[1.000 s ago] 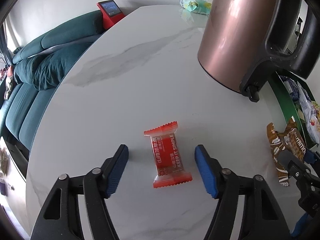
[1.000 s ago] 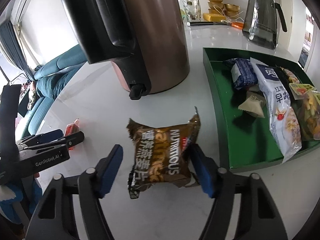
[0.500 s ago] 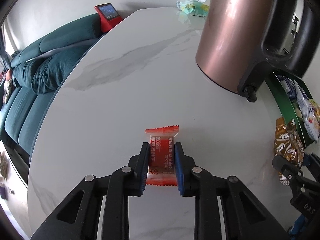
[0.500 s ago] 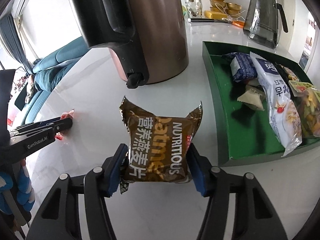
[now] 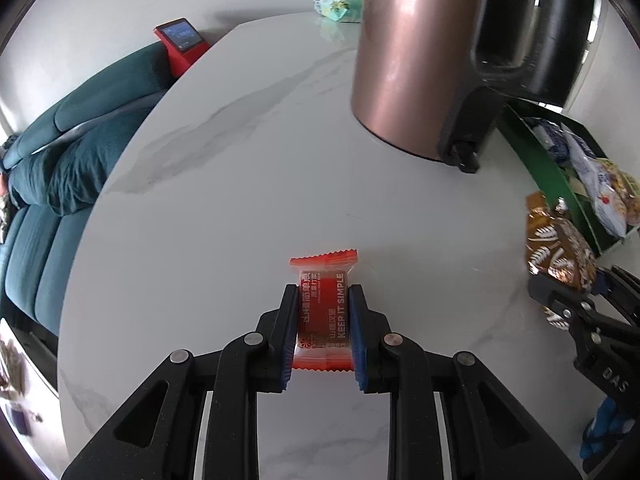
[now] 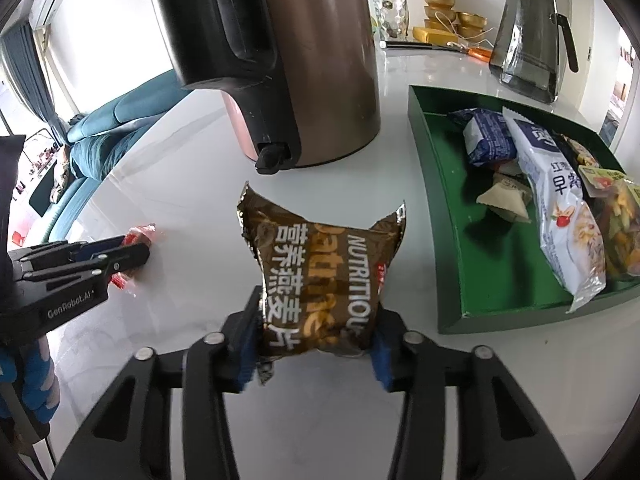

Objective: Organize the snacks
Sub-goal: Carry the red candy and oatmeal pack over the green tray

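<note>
Snacks sit in both your claws. Your left gripper (image 5: 323, 332) is pinching the small red candy packet (image 5: 323, 312) by its long sides, the packet lying flat on the white marble table (image 5: 248, 184) with its far crimped end poking out past the blue pads. Your right gripper (image 6: 316, 340) has just been closing and now squeezes the brown oatmeal packet (image 6: 320, 276), which stands up between its pads, crumpled at the waist. Just to its right lies the green tray (image 6: 444, 216), already holding several packets.
</note>
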Demonstrator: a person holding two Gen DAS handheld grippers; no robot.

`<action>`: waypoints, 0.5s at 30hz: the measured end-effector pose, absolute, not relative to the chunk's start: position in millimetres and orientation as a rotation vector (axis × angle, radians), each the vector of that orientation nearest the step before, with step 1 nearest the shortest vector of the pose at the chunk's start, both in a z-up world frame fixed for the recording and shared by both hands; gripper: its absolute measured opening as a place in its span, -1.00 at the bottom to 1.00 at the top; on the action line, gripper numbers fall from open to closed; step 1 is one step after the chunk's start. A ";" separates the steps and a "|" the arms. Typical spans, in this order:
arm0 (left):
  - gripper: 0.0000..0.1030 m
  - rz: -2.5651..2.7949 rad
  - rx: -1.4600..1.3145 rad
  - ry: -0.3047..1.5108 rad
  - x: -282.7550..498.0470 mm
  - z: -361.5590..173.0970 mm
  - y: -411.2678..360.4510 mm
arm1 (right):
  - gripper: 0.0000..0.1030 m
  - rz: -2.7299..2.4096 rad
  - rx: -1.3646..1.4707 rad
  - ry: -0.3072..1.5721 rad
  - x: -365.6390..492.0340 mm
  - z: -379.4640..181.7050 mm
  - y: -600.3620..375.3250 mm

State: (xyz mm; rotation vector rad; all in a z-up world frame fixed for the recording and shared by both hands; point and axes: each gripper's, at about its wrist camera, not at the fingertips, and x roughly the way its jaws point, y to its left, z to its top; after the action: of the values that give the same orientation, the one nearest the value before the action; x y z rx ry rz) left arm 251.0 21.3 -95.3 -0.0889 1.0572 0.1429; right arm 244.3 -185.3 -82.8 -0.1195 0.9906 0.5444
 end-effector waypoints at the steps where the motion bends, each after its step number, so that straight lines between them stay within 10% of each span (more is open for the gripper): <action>1: -0.63 0.136 -0.094 1.054 249.8 -95.3 20.5 | -0.34 0.545 -0.118 0.991 244.9 -82.7 -185.6; 15: -0.63 0.125 -0.126 1.057 235.7 -95.1 14.5 | -0.44 0.614 -0.064 0.994 225.1 -75.8 -197.6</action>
State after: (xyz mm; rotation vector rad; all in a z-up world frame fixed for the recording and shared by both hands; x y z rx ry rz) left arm 235.7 14.5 -95.1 -0.1260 1.0572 0.1249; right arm 225.1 -197.6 -75.8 -0.0641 0.9937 0.6139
